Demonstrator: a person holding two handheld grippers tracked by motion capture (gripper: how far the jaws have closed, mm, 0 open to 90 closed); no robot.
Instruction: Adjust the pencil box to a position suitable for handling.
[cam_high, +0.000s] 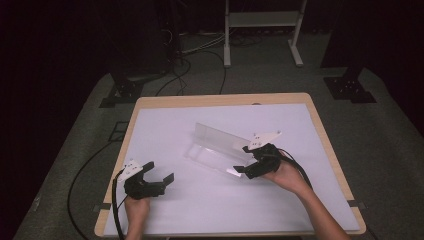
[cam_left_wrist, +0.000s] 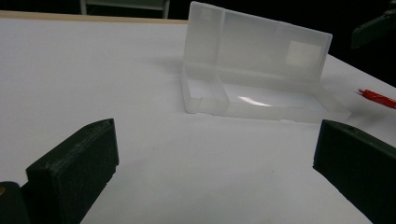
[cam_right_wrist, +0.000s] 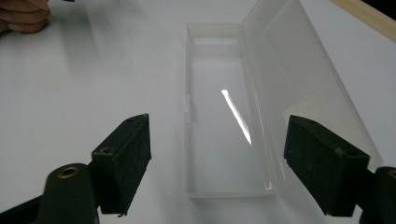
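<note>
- While the clear plastic case lies mid-desk with its lid upright, the right claw hovers at its end, jaws spread, likely lining up.
- Left claw waits apart, agape, empty.

No writing, label, brand or number can be read anywhere; the pale square patch on the clear box's lid is blank.
</note>
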